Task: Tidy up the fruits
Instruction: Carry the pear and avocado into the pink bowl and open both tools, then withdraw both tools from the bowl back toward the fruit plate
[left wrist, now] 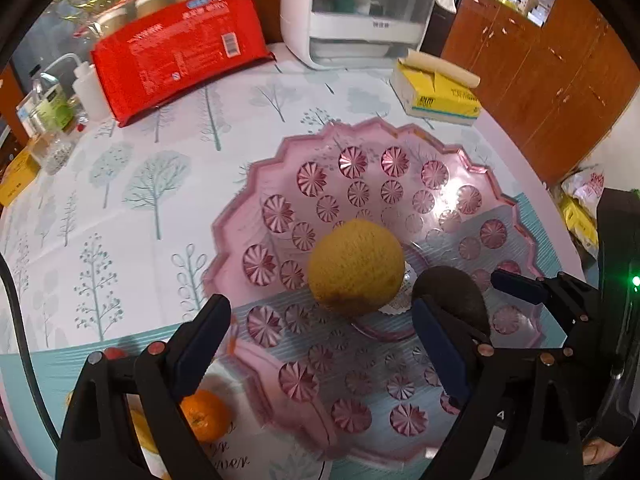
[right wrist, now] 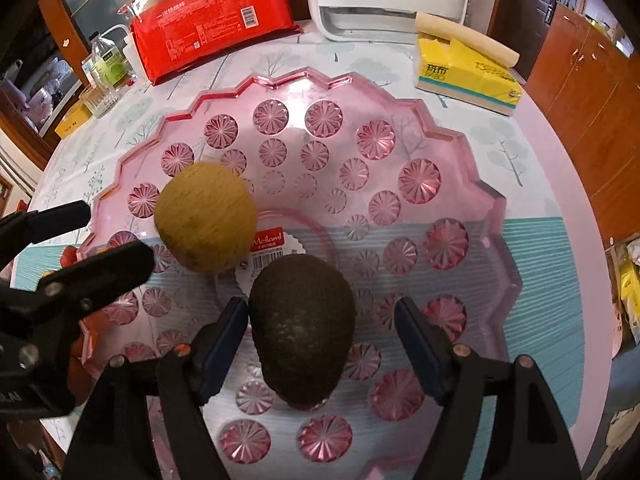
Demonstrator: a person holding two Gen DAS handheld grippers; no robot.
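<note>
Half hidden behind a tool finger, low left in the left view: orange [left wrist: 206, 420]. Blurry: yellow ball fruit [left wrist: 356, 267]. Partly covered, lower middle of right view: dark avocado [right wrist: 304, 328].

Left wrist view looks down and forward from just above the near-left edge of the scalloped pink plastic tray [left wrist: 400, 184], its own black fingers framing the bottom of the frame. It sits close; the round yellow fruit [left wrist: 356, 266] fills the centre. Right wrist view hangs right over the same tray [right wrist: 400, 112], closer in, tilted steeply down, with the dark bumpy avocado [right wrist: 302, 332] at lower centre. Both face the table's far side: the red plastic package [left wrist: 176, 60] [right wrist: 216, 20] and the yellow tissue box [left wrist: 438, 96] [right wrist: 468, 76] sit along the top of each frame. Each view catches the other gripper at its edge.
</note>
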